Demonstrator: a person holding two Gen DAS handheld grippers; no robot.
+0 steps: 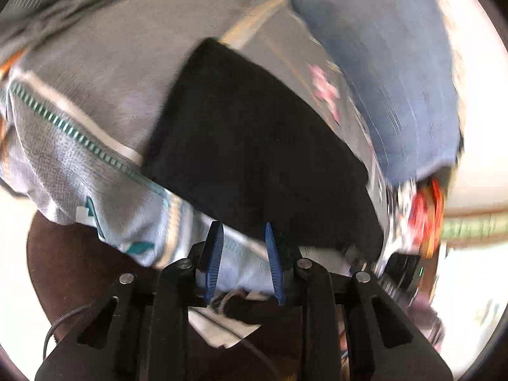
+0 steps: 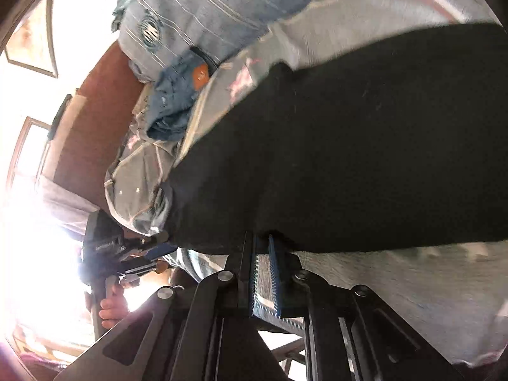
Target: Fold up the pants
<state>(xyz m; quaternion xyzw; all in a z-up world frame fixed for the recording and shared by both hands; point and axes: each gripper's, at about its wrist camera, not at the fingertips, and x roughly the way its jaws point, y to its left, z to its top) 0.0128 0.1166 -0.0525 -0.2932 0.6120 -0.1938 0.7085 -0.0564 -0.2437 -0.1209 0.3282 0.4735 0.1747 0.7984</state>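
Note:
Black pants [image 1: 254,146] lie folded in a flat slab on a grey patterned bedspread [image 1: 104,73]. My left gripper [image 1: 243,227] stands at the pants' near edge. Its blue fingers [image 1: 214,254] are apart, and pale bedspread shows in the gap. In the right wrist view the pants [image 2: 349,146] fill the middle. My right gripper [image 2: 262,241] is at their near hem, its jaws drawn close with cloth pinched between the pads. The left gripper [image 2: 127,247] shows at that view's left, with a hand [image 2: 111,308] on its handle.
A blue striped blanket [image 1: 397,63] lies heaped beyond the pants. Crumpled blue cloth with an orange patch [image 2: 177,101] sits near it. Something red and orange [image 1: 425,216] is at the bed's right edge. A brown bed board [image 2: 95,120] and bright windows lie left.

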